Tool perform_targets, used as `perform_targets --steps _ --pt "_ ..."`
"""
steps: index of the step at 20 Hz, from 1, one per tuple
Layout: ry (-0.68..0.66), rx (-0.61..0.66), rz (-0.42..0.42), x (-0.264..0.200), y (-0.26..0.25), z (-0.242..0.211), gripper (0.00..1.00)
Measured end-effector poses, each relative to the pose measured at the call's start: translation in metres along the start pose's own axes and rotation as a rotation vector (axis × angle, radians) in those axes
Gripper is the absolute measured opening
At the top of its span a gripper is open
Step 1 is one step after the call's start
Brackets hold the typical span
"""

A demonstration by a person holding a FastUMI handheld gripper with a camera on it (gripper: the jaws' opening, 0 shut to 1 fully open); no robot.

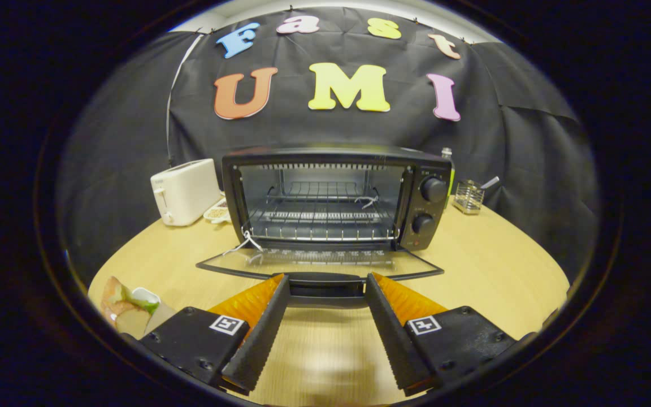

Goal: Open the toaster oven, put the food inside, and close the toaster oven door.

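Note:
A black toaster oven [427, 203] stands on the round wooden table with its glass door [320, 263] folded down flat toward me. Inside, a wire rack [322, 217] is bare. The door's black handle [325, 281] lies just at my fingertips. My gripper [326, 280] is open, its two black ridged fingers [260, 328] spread on either side of the handle without pressing on it. The food [127, 308], a sandwich-like piece with green and pale parts, lies on the table to the left of my left finger, near the table's edge.
A white pop-up toaster [184, 192] stands left of the oven, with a small dish [218, 213] between them. Right of the oven are a wire holder with a utensil [468, 196] and a bottle [448, 169] behind it. The wooden table [489, 265] curves off on both sides.

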State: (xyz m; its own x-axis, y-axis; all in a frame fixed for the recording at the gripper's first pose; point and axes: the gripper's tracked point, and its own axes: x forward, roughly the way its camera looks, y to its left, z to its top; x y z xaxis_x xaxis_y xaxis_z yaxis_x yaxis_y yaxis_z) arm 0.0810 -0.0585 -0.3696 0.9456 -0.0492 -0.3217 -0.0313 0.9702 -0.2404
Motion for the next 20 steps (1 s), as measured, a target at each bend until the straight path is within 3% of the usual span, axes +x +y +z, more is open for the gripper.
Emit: perform_targets --steps 2,3,10,14,20 --pt "0.127 -0.007 -0.002 0.004 0.001 -0.039 0.9" --pt "0.014 -0.008 -0.003 0.02 0.001 -0.025 0.9" --pt "0.08 -0.055 -0.002 0.0 0.0 -0.035 0.89" --pt "0.044 0.01 0.147 -0.032 0.028 -0.006 0.89" --pt "0.202 0.122 0.449 -0.106 0.091 0.029 0.86"
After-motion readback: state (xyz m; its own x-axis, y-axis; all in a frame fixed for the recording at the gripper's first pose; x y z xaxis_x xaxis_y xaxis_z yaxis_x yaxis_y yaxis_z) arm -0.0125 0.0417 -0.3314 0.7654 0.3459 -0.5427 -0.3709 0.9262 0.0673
